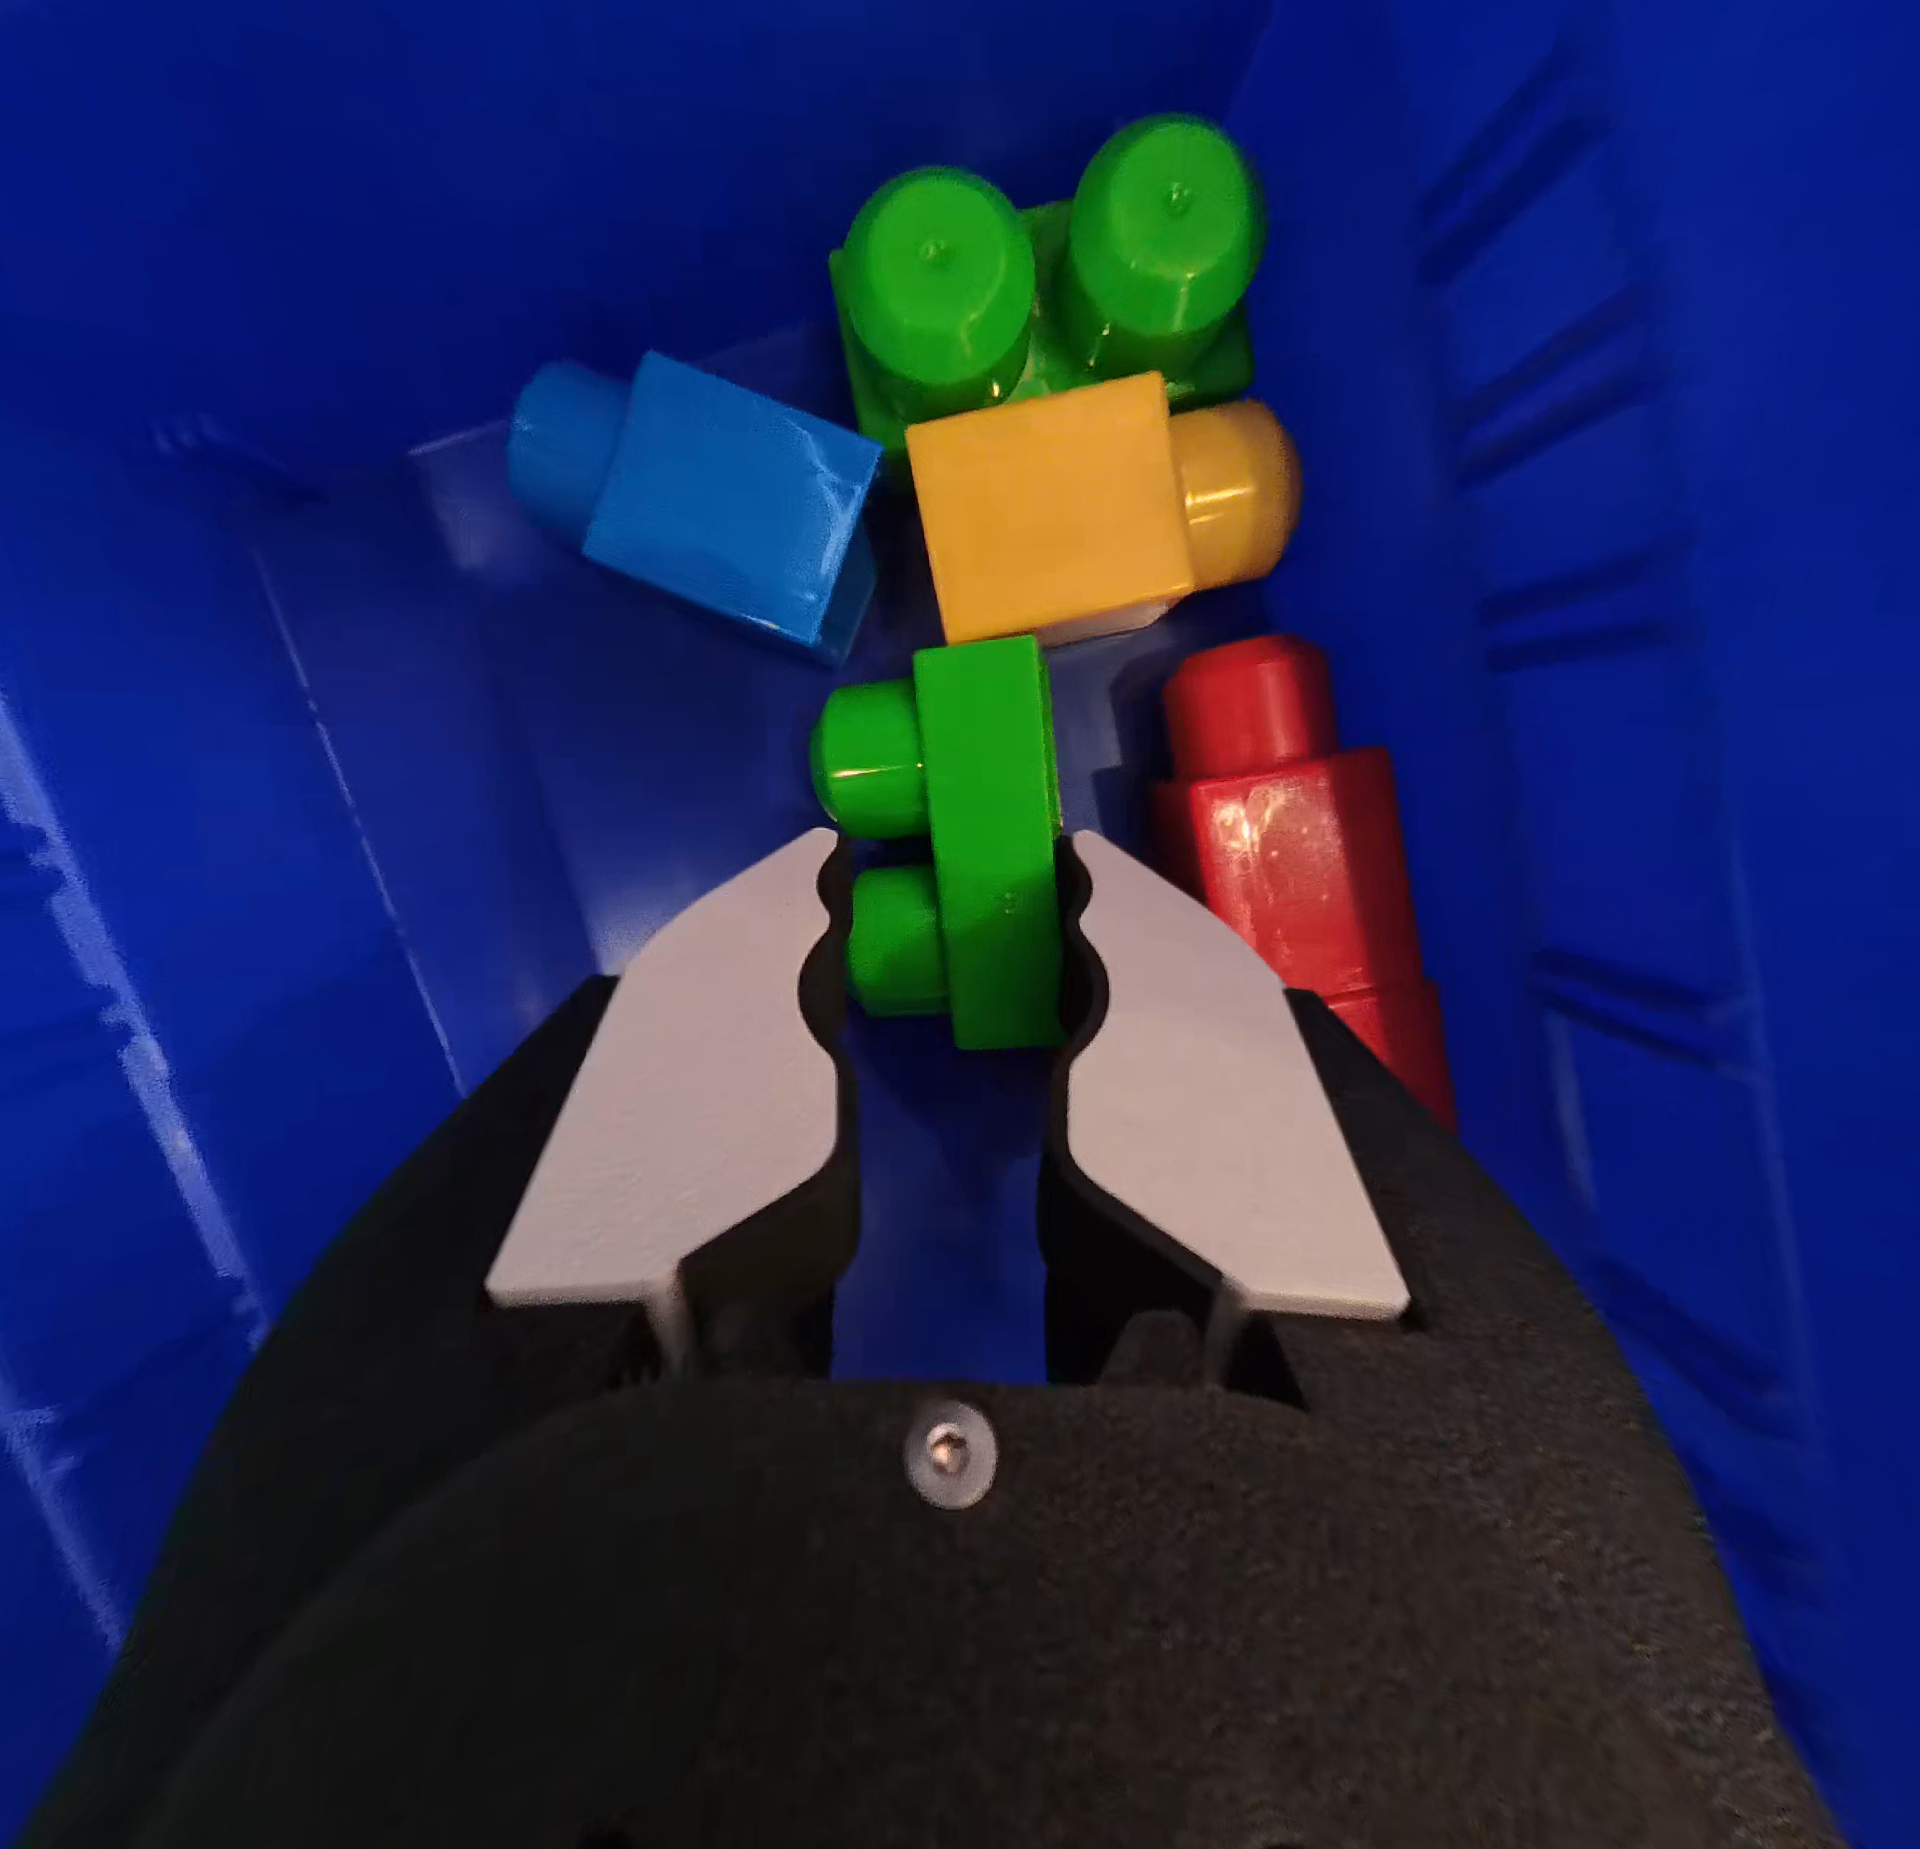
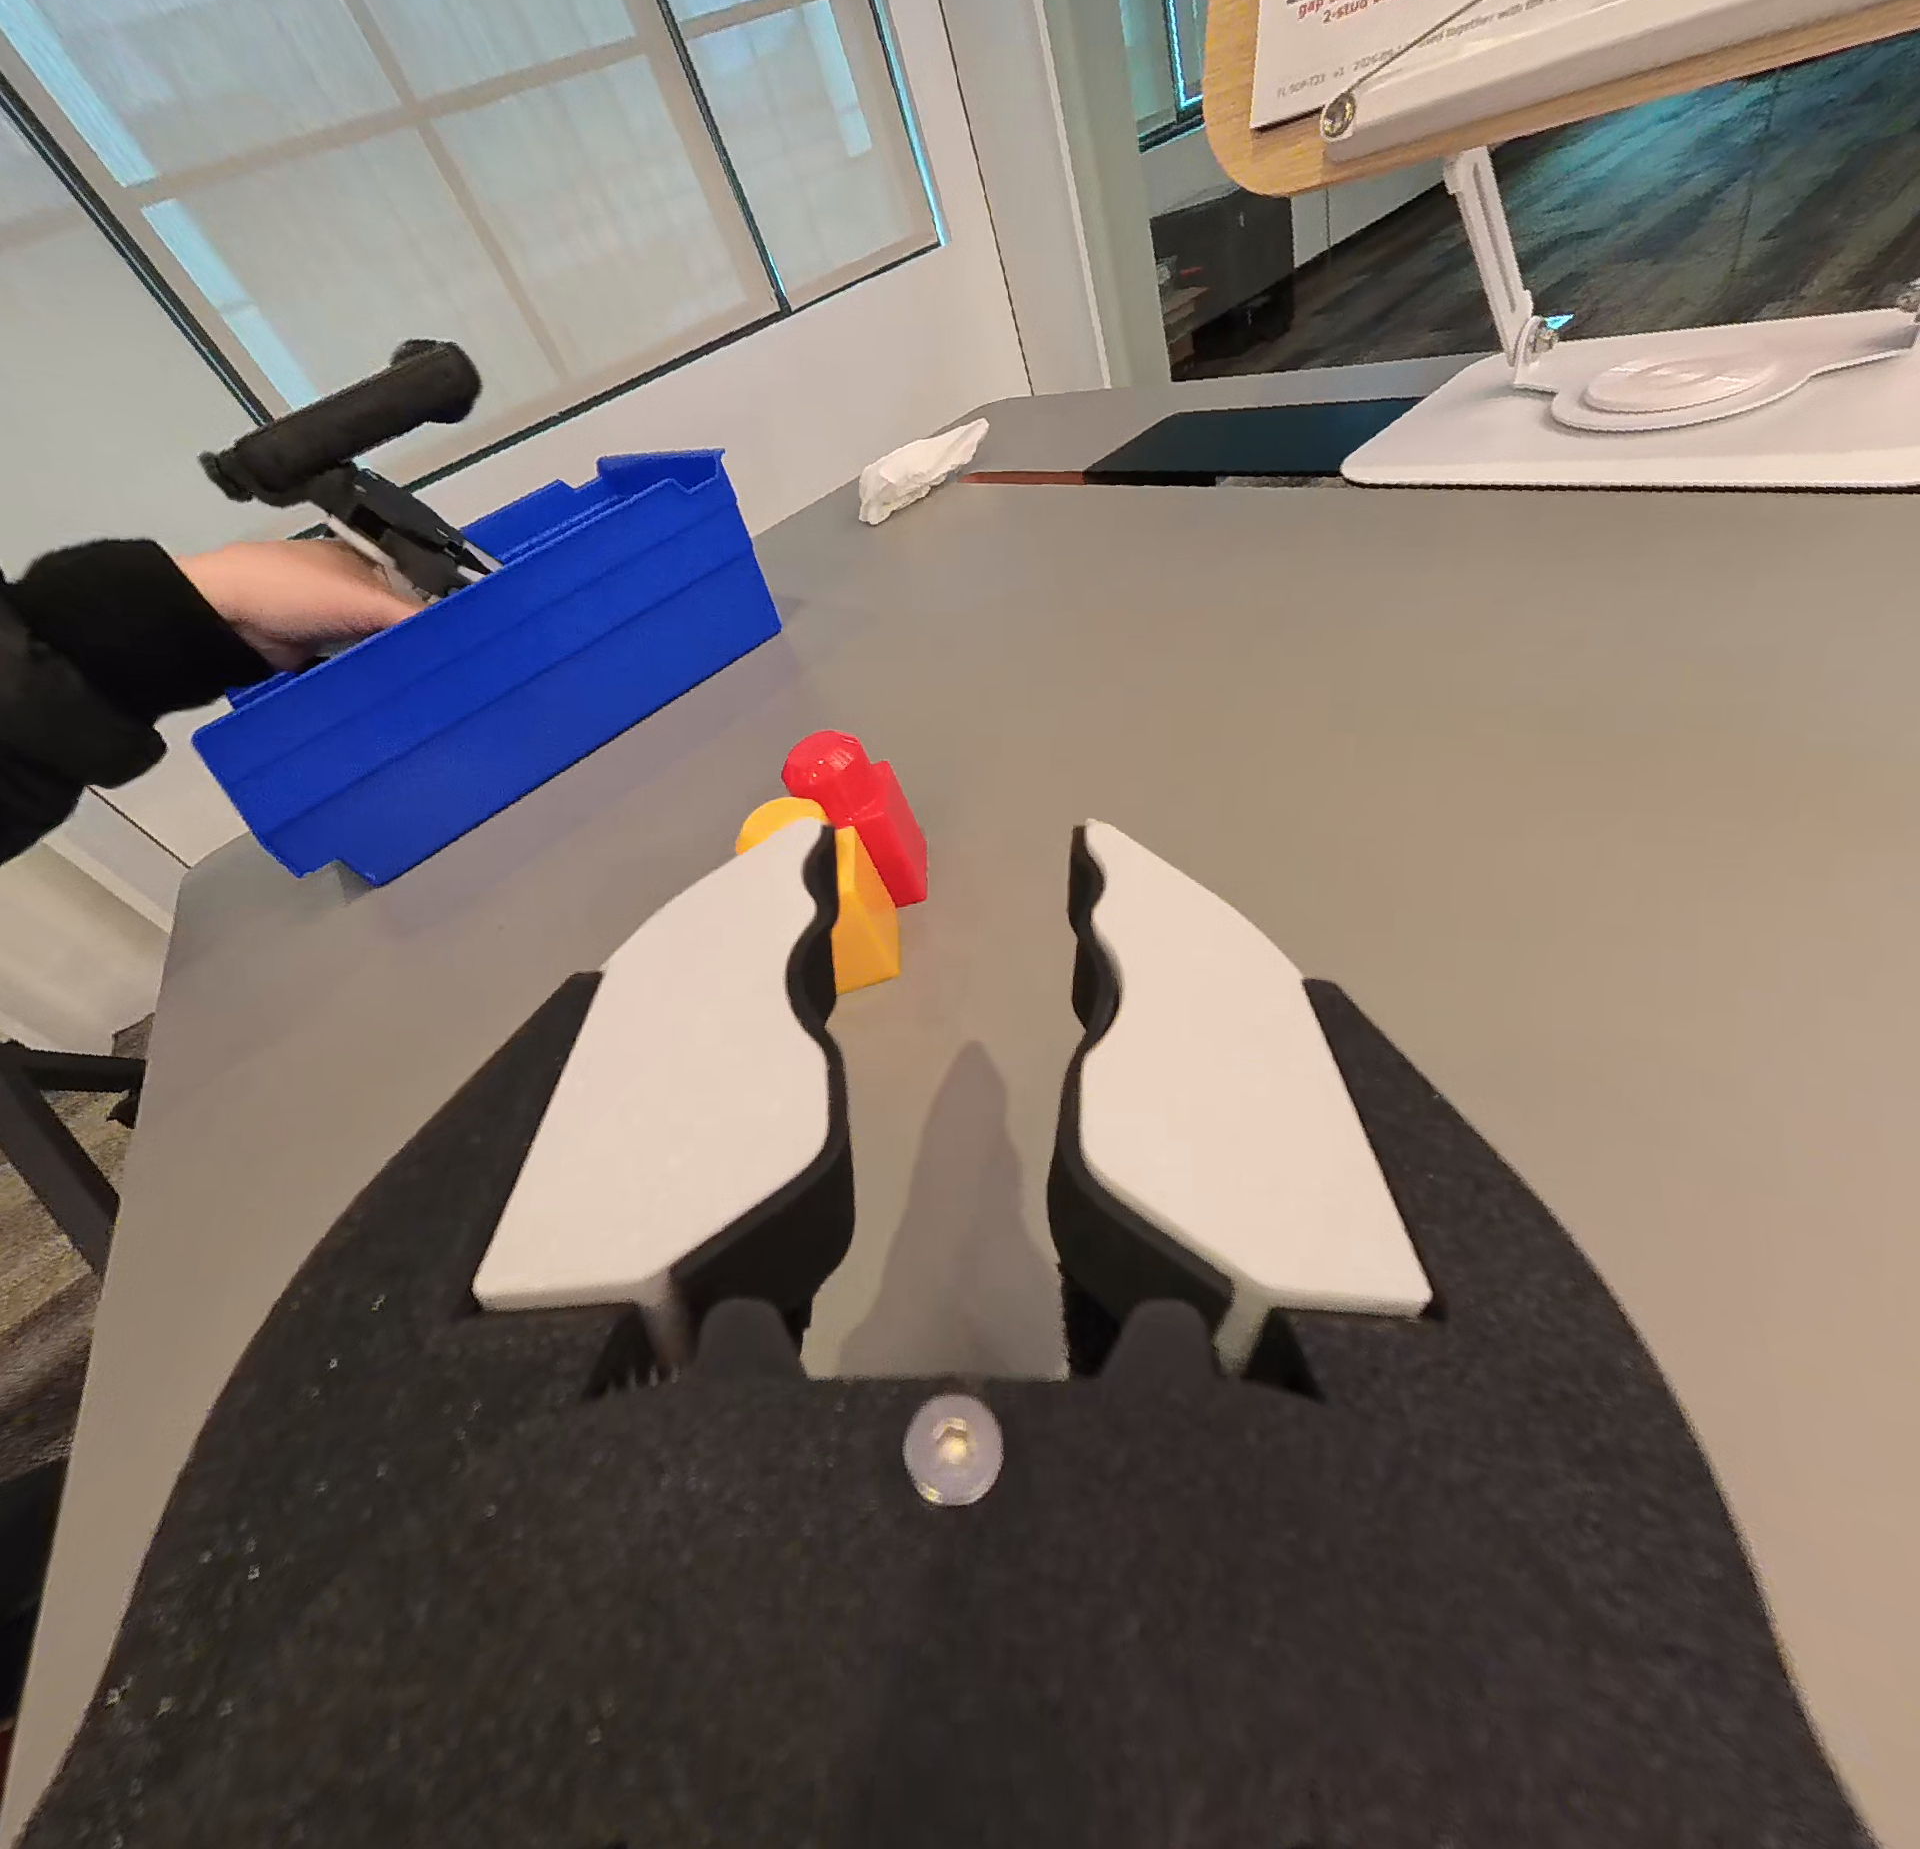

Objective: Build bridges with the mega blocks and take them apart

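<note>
Inside the blue bin [image 1: 312, 345], the left hand-held gripper [image 1: 951, 864] clasps a green two-stud block [image 1: 987, 833], long axis running away, studs pointing left. The right hand-held gripper [image 2: 951, 854] hangs released above the tabletop [image 2: 1351, 760].

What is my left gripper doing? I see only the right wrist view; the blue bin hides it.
Observer: The left gripper is inside the blue bin, shut on a flat green two-stud block.
Operator: Are other blocks in the bin?
Observer: Yes, four: a blue block, a yellow block, a taller green block and a red block.
Operator: Does the held block stand upright?
Observer: No, it is on edge, studs pointing to the picture's left.
</note>
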### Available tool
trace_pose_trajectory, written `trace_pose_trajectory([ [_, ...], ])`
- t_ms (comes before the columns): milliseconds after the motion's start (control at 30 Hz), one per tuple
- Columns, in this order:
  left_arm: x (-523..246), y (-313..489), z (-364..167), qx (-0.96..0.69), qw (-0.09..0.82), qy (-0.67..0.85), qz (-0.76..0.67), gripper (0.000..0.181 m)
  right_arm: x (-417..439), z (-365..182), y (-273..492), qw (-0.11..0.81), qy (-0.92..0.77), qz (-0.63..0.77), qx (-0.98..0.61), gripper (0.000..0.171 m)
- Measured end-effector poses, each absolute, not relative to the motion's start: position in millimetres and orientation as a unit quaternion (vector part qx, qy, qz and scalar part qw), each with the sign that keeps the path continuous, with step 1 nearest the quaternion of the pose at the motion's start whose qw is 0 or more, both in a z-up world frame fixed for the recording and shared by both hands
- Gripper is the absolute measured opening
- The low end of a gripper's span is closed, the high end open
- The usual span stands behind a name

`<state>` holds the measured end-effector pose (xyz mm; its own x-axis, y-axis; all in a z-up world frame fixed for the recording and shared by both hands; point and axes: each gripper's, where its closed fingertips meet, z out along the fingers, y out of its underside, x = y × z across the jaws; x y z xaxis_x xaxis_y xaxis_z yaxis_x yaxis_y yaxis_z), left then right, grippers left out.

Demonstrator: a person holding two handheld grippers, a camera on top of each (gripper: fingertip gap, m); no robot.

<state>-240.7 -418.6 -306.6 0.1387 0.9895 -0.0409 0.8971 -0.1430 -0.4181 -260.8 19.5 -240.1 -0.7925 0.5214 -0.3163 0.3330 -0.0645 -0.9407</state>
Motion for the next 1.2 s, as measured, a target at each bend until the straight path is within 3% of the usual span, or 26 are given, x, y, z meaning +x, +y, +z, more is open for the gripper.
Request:
trace_pose_trajectory([
  [133, -241, -417, -281, -0.737, 0.205, -0.611, 0.203, 0.038, -259, -235, 20, 0.064, -0.673, 0.668, -0.311, 0.042],
  [267, -236, -403, -207, -0.727, 0.297, -0.545, 0.293, 0.037, -254, -232, 17, 0.045, -0.668, 0.678, -0.304, 0.042],
  [433, -207, -309, -132, -0.783, 0.319, -0.369, 0.387, 0.037, -238, -215, 1, -0.045, -0.655, 0.701, -0.28, 0.04],
  [600, -188, -172, -144, -0.829, 0.296, -0.171, 0.443, 0.037, -211, -181, -26, -0.187, -0.647, 0.688, -0.272, 0.033],
  [767, -182, -70, -180, -0.847, 0.345, -0.097, 0.393, 0.037, -192, -171, -34, -0.206, -0.702, 0.634, -0.252, 0.04],
  [967, -183, -16, -196, -0.857, 0.352, -0.052, 0.372, 0.037, -186, -173, -16, -0.273, -0.699, 0.592, -0.294, 0.044],
  [1067, -182, -3, -196, -0.86, 0.345, -0.036, 0.375, 0.037, -189, -180, -7, -0.262, -0.714, 0.576, -0.299, 0.029],
  [1200, -179, 3, -197, -0.864, 0.339, -0.03, 0.371, 0.037, -187, -182, -1, -0.257, -0.731, 0.563, -0.287, 0.028],
])
